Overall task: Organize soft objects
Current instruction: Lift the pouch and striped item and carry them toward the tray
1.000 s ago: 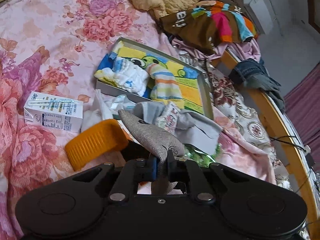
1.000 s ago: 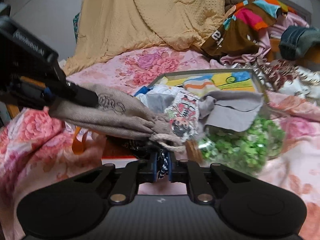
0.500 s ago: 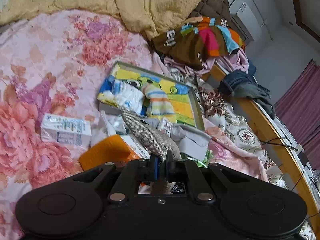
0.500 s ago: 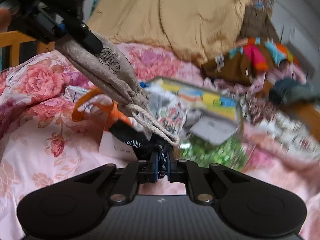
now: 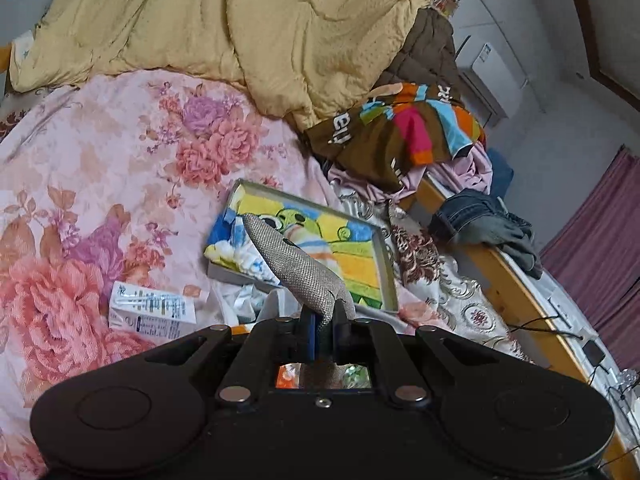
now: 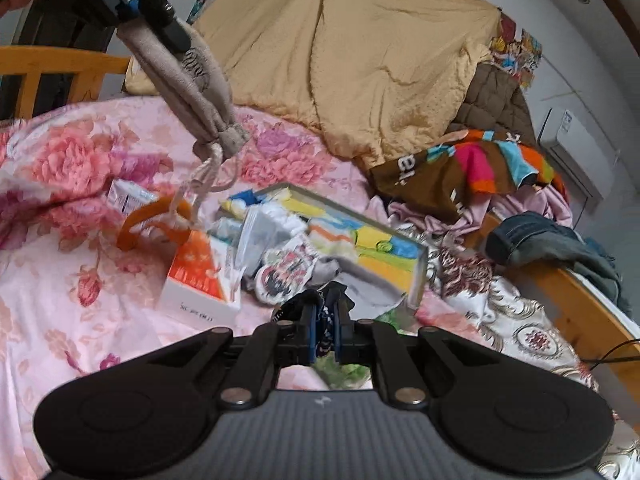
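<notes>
My left gripper point(image 5: 324, 330) is shut on a beige drawstring pouch point(image 5: 298, 266) and holds it high above the bed; the pouch also shows in the right wrist view point(image 6: 192, 84), hanging with its cord point(image 6: 204, 176) dangling. My right gripper point(image 6: 325, 334) is shut on a dark patterned cloth point(image 6: 326, 316), lifted over the pile. A grey tray point(image 5: 390, 276) lined with a colourful frog towel point(image 5: 340, 248) lies on the floral bedspread point(image 5: 100, 184) and holds rolled socks point(image 6: 332, 236).
A small milk carton point(image 5: 154, 314), an orange-and-white box point(image 6: 200, 280) with an orange handle point(image 6: 150, 224), a printed pouch point(image 6: 286, 272) and a green packet point(image 6: 344, 368) lie by the tray. Yellow quilt point(image 6: 360, 64), clothes heap point(image 6: 472, 168), jeans point(image 6: 552, 244) on the wooden bed rail.
Both grippers have risen. The left one lifted the beige pouch well above the bed, and the right one pulled the dark cloth up from the pile.
</notes>
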The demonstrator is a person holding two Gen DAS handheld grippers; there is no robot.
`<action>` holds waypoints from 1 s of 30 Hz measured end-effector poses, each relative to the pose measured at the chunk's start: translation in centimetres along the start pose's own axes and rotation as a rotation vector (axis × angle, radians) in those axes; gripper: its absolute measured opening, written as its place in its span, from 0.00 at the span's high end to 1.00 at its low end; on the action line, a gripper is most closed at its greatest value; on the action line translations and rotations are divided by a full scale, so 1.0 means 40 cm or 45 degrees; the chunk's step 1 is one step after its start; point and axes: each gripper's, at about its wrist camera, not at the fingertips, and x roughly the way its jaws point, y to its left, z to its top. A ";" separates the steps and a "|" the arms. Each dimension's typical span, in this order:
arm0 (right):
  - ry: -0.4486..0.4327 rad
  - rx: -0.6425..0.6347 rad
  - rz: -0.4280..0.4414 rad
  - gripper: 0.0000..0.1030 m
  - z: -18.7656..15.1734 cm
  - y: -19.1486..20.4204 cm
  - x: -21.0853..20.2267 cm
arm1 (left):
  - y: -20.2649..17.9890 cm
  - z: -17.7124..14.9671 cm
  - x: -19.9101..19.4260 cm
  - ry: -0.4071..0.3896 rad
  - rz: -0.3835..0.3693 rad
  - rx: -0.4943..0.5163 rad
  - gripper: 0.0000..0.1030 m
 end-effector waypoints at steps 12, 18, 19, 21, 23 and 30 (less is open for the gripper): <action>-0.091 -0.100 0.088 0.91 0.147 -0.116 0.048 | -0.008 0.115 0.054 -0.067 0.027 0.011 0.93; -0.101 -0.025 0.156 0.91 0.268 -0.178 0.152 | 0.014 0.166 0.159 -0.069 0.048 -0.002 0.92; -0.098 -0.006 0.166 0.91 0.287 -0.186 0.177 | 0.018 0.173 0.179 -0.062 0.041 0.003 0.92; -0.094 0.018 0.180 0.91 0.315 -0.203 0.223 | 0.029 0.187 0.225 -0.041 0.022 0.026 0.92; -0.096 0.021 0.185 0.91 0.345 -0.205 0.273 | 0.040 0.200 0.272 -0.005 0.010 0.048 0.92; -0.156 0.077 0.232 0.91 0.385 -0.215 0.464 | 0.079 0.249 0.428 0.064 0.028 0.152 0.92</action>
